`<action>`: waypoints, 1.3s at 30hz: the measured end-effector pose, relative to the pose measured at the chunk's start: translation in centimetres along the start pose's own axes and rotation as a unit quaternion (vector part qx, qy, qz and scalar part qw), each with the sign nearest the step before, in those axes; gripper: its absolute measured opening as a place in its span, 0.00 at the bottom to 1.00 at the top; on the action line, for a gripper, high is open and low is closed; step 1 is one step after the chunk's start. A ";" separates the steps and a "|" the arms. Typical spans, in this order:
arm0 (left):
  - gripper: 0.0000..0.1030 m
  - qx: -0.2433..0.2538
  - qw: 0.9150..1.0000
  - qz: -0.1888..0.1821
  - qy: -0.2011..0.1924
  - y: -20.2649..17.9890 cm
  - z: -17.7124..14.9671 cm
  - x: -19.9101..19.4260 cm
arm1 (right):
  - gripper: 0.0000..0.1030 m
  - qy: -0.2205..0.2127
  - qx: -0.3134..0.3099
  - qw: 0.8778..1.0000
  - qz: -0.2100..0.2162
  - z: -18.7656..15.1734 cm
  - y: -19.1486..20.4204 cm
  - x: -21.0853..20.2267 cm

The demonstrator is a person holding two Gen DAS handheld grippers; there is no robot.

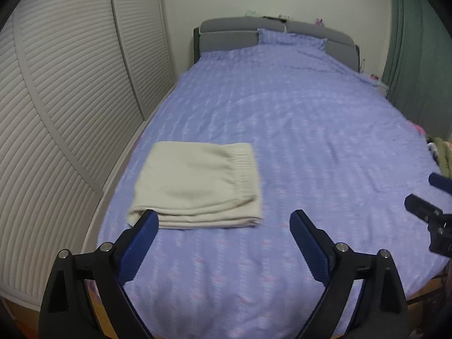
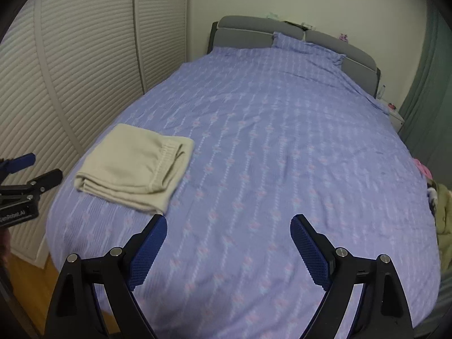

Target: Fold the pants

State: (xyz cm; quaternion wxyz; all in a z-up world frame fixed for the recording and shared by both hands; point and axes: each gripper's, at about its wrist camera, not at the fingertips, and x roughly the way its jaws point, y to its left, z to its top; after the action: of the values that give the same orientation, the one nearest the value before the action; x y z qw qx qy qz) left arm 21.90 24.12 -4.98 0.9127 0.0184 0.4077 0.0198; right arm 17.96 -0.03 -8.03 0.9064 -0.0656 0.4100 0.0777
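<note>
Cream pants (image 1: 197, 183) (image 2: 135, 166) lie folded into a compact rectangle on the near left part of the bed, elastic waistband on the right side. My left gripper (image 1: 224, 220) hovers above the bed just in front of the pants, jaws wide open, nothing between them. My right gripper (image 2: 228, 224) hangs over the bedspread to the right of the pants, also open and empty. Each gripper shows at the edge of the other's view: the right gripper (image 1: 423, 197) at the right edge, the left gripper (image 2: 31, 169) at the left edge.
The bed (image 1: 296, 130) carries a purple patterned cover, a matching pillow (image 1: 291, 38) and a grey headboard (image 1: 226, 32). White slatted wardrobe doors (image 1: 70, 84) run along the left. Green curtains (image 1: 418, 42) and a heap of clothes (image 2: 440, 206) are at the right.
</note>
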 end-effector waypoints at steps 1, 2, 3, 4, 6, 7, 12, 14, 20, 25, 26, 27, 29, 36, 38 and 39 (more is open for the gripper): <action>0.96 -0.003 1.000 0.001 -0.006 -1.1 -0.4 -1.2 | 0.87 -0.004 0.005 1.000 0.003 -0.7 -0.8 -1.2; 0.96 -0.006 1.000 0.002 -0.009 -2.0 -1.0 -2.2 | 0.87 -0.010 0.012 1.000 0.007 -1.5 -1.7 -2.6; 0.96 -0.009 1.000 0.003 -0.011 -2.5 -1.5 -3.0 | 0.87 -0.013 0.020 1.000 0.008 -2.2 -2.7 -3.9; 0.97 -0.015 1.000 0.002 -0.012 -3.5 -2.0 -4.2 | 0.87 -0.017 0.026 0.999 0.009 -2.9 -3.4 -4.7; 0.99 -0.020 1.000 0.000 -0.011 -4.7 -2.8 -5.4 | 0.87 -0.024 0.039 0.999 0.009 -4.2 -5.0 -6.5; 0.99 -0.022 1.000 -0.001 -0.013 -5.6 -3.3 -6.4 | 0.87 -0.026 0.042 0.999 0.011 -5.0 -6.0 -7.7; 1.00 -0.018 0.999 0.006 -0.029 -10.3 -5.4 -10.7 | 0.87 -0.039 0.048 0.998 0.009 -8.4 -9.5 -11.8; 1.00 -0.010 0.999 0.005 -0.038 -12.2 -6.1 -12.4 | 0.87 -0.041 0.048 0.998 0.006 -9.5 -10.7 -13.3; 1.00 0.024 0.998 -0.012 -0.051 -16.3 -7.4 -15.9 | 0.87 -0.051 0.065 0.997 0.001 -12.2 -14.1 -17.2; 1.00 0.038 0.997 -0.016 -0.065 -17.9 -7.7 -17.9 | 0.87 -0.063 0.080 0.995 -0.009 -13.4 -15.9 -19.8; 1.00 0.038 0.997 -0.021 -0.067 -18.0 -7.8 -18.1 | 0.87 -0.067 0.081 0.994 -0.010 -13.6 -16.1 -20.2; 1.00 0.039 0.997 -0.024 -0.067 -18.1 -7.9 -18.3 | 0.87 -0.071 0.083 0.994 -0.012 -13.9 -16.3 -20.6; 1.00 0.040 0.997 -0.030 -0.064 -18.4 -8.2 -18.7 | 0.87 -0.081 0.085 0.993 -0.019 -14.3 -16.5 -21.5; 1.00 0.047 0.997 -0.040 -0.054 -19.0 -8.7 -20.1 | 0.87 -0.088 0.092 0.991 -0.031 -15.1 -16.6 -23.4; 1.00 0.045 0.996 -0.039 -0.060 -19.1 -8.7 -20.7 | 0.87 -0.088 0.095 0.991 -0.033 -15.3 -16.8 -23.6; 1.00 0.045 0.996 -0.039 -0.062 -19.1 -8.8 -20.9 | 0.87 -0.088 0.095 0.991 -0.033 -15.3 -16.9 -23.6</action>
State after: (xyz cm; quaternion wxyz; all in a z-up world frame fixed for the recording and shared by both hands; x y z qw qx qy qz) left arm 1.83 4.11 3.78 0.9346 0.0446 0.3510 -0.0356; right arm -5.39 -21.43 0.65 0.9431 0.0147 0.3318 0.0140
